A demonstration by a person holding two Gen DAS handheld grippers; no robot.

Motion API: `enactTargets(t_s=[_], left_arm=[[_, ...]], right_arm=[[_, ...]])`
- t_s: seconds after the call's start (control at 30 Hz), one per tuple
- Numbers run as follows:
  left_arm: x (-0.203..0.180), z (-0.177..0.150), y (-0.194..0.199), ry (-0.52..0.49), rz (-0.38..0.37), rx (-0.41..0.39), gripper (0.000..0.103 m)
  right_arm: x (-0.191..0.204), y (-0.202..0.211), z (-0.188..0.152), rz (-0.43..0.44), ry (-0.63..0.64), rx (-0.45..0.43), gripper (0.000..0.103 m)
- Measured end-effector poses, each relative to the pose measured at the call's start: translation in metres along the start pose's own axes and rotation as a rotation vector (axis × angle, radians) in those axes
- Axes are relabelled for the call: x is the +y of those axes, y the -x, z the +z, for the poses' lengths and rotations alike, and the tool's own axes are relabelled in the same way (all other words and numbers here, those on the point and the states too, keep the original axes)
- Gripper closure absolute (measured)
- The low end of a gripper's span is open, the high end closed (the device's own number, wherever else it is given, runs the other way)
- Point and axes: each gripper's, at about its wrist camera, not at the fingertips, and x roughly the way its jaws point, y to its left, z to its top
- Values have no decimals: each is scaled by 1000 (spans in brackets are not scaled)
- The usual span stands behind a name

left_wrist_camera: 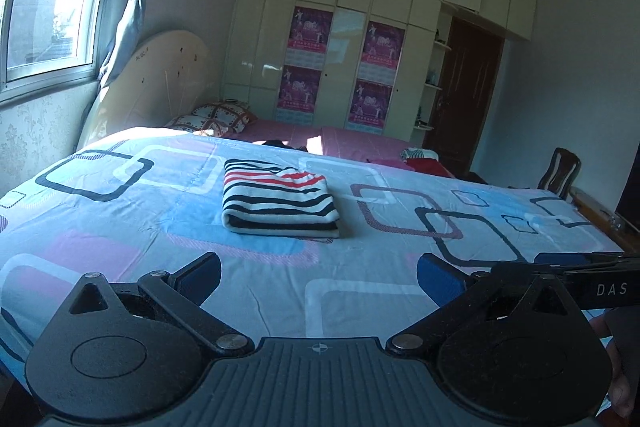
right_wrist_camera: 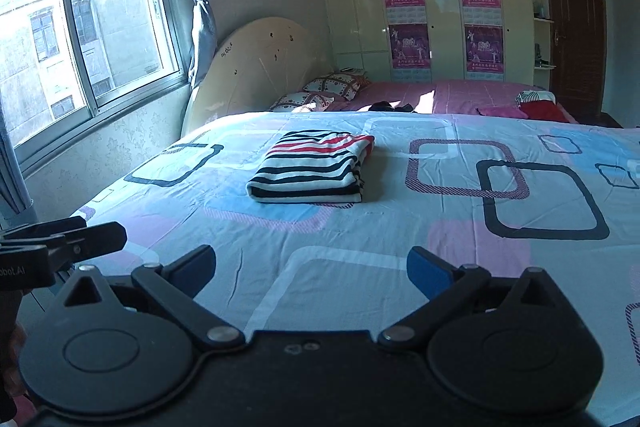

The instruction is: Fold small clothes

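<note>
– Where's the striped garment [left_wrist_camera: 280,203] now?

– Folded into a neat block, lying on the patterned bedsheet [left_wrist_camera: 120,227], middle of the frame in both wrist views.

– And the claws?

– The left gripper [left_wrist_camera: 318,277] is spread wide with nothing between its blue pads [left_wrist_camera: 438,279]. The right gripper [right_wrist_camera: 312,271] is likewise released and empty. Both sit at the bottom of the frame, well apart from the garment.

Folded striped garment [right_wrist_camera: 312,167] — tongs [right_wrist_camera: 312,273] agape.
</note>
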Motion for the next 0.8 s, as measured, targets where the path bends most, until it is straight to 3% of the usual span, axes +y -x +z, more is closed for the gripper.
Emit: enactTargets(t_s=[0.2,0.8], left_arm=[[-9,-7,21,0,6,-22,0],[-28,-3,35,-38,4,-44,0]], right_arm=[[7,21,-8,-31,18,-21,1],[6,43,-11,-47,20,-69,1]])
